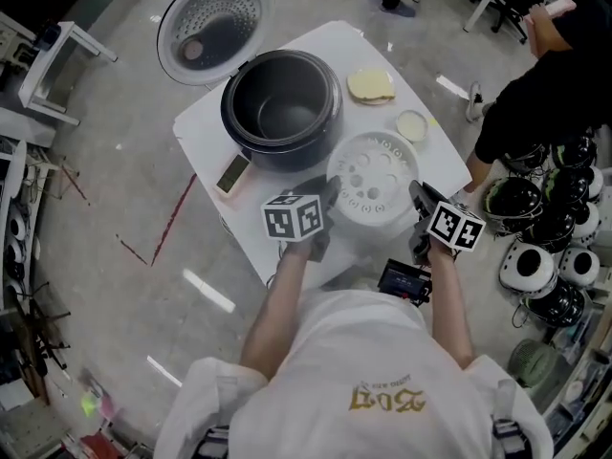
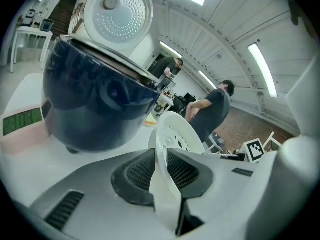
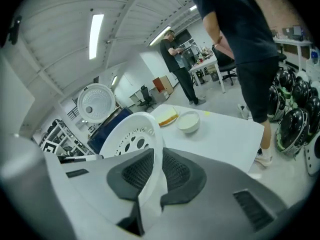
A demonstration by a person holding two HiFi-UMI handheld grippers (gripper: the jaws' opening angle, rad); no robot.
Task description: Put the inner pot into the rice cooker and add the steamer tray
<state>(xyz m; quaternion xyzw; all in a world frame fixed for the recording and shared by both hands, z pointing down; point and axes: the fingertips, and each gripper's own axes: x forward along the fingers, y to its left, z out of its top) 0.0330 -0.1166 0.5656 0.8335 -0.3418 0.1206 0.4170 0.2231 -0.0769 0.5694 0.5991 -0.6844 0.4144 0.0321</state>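
Both tongs clamped on the steamer tray (image 1: 371,185)
The left tongs (image 1: 323,204) and right tongs (image 1: 418,202) pinch opposite rims, holding it just in front of the rice cooker (image 1: 251,146), whose inner pot (image 1: 287,113) already sits inside. Judging by this, keep the tray level, centre it over the cooker, and lower evenly.

Bright, even light pours from ceiling strip lights (image 2: 262,69), streaking glare across the floor (image 1: 208,290); both gripper views bulge fisheye, black-cornered, foregrounds soft; head view's edges darken.
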